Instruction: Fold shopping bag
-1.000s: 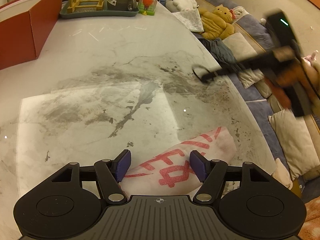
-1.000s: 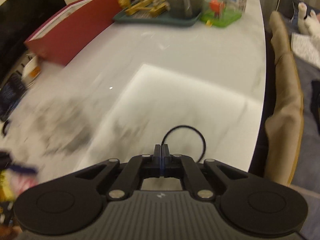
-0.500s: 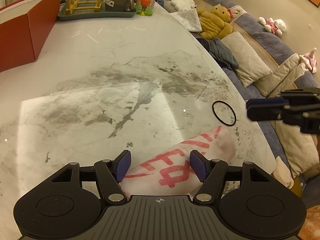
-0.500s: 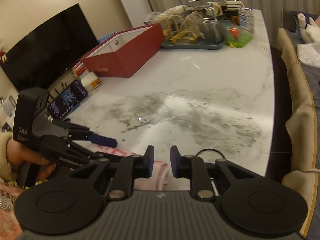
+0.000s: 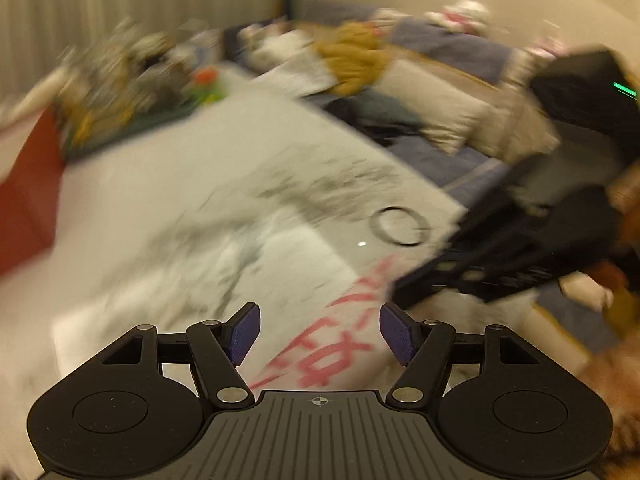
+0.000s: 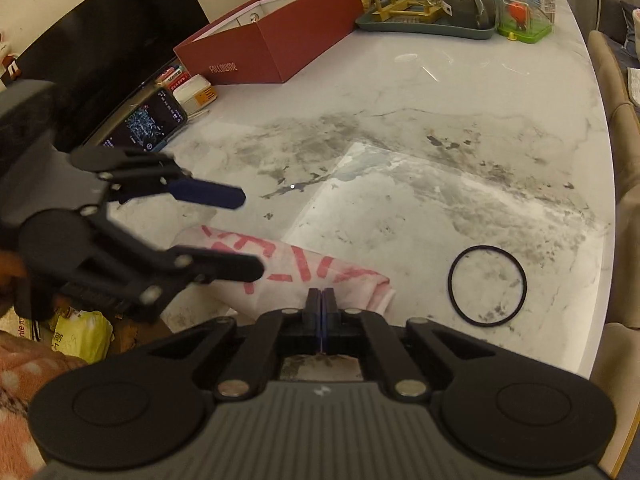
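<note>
The shopping bag [image 6: 304, 268], white with red print, lies rolled up on the marble table [image 6: 400, 100] near its front edge. My right gripper [image 6: 322, 300] is shut at the bag's near right end and seems to pinch the film there. The left gripper [image 6: 252, 234] hovers open over the bag's left part. In the blurred left wrist view the bag [image 5: 332, 344] shows between and ahead of the open left gripper [image 5: 320, 332], with the right gripper [image 5: 400, 292] touching its far end. A black rubber band [image 6: 486, 247] lies flat on the table to the right of the bag.
At the back stand a red box [image 6: 272, 52] and a green tray [image 6: 424, 26] holding glassware. A phone [image 6: 152, 124] and a dark TV screen [image 6: 100, 40] are at the left. Beyond the table's right edge, a sofa with cushions [image 5: 432, 120].
The right gripper dropped the rubber band onto the table, moved to the bag's end and went from slightly open to shut. The left gripper swung up and left, still open.
</note>
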The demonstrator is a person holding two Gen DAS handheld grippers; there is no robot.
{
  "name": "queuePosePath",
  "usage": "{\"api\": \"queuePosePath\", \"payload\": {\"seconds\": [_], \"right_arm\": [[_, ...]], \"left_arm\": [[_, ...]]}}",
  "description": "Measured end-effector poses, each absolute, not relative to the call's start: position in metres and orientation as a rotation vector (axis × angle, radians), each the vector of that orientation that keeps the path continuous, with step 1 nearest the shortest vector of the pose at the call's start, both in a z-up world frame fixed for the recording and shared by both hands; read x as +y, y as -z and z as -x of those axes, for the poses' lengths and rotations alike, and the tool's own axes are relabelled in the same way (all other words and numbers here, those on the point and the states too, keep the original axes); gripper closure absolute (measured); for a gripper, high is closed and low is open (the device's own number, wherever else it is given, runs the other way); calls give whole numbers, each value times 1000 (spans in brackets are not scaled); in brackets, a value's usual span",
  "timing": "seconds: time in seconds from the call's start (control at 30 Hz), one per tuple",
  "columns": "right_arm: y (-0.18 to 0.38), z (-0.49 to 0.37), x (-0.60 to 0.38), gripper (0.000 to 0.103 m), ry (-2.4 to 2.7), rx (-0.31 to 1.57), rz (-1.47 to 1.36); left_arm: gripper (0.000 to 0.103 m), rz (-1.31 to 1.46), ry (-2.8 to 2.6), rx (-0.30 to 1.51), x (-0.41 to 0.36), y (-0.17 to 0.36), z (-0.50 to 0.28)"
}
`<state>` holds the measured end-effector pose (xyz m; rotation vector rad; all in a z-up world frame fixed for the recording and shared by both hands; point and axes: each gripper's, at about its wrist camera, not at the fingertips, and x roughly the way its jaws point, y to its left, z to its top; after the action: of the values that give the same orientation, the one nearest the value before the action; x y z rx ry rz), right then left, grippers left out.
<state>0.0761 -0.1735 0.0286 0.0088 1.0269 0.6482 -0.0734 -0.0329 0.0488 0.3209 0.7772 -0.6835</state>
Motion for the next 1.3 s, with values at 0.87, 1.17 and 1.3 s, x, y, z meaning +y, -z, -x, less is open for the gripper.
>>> {"api": "queuePosePath", "payload": {"seconds": [0.87,1.17,1.3], "right_arm": [[0,-76,-249,59,-419,1134,-625],[37,-83,-251,82,-391,1165,-994],[29,-83,-248,84,-336,1187,-1057]], "left_arm": [[53,-558,848,948,-73,-23,61],[54,-673,830,872,-86,-27,74],[55,-841,809,767,-104,-25,97]]}}
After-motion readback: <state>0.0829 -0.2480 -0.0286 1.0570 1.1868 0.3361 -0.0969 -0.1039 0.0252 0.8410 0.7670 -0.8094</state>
